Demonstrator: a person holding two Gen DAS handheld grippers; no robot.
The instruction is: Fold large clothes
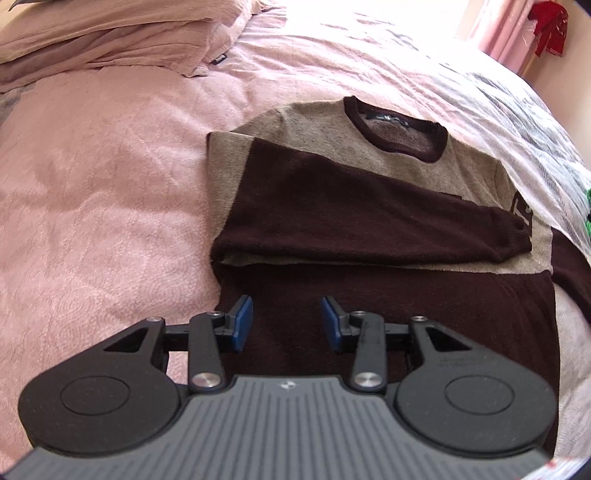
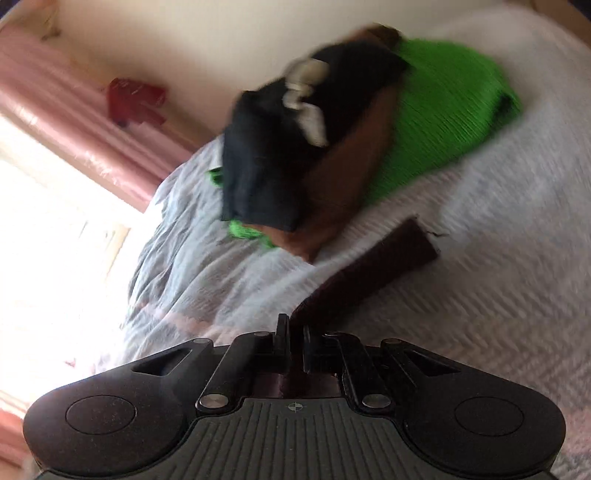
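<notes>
A maroon and beige sweater lies flat on the bed, collar at the far end. One maroon sleeve is folded across its chest. My left gripper hovers over the sweater's maroon lower part, its blue pads apart with nothing between them. In the blurred right wrist view, my right gripper is shut on the sweater's other maroon sleeve. That sleeve stretches away from the jaws across the bed, cuff at the far end.
The pink bedcover spreads to the left of the sweater. Pink folded bedding lies at the back left. A pile of green, black and brown clothes sits beyond the sleeve. A pink curtain hangs by the window.
</notes>
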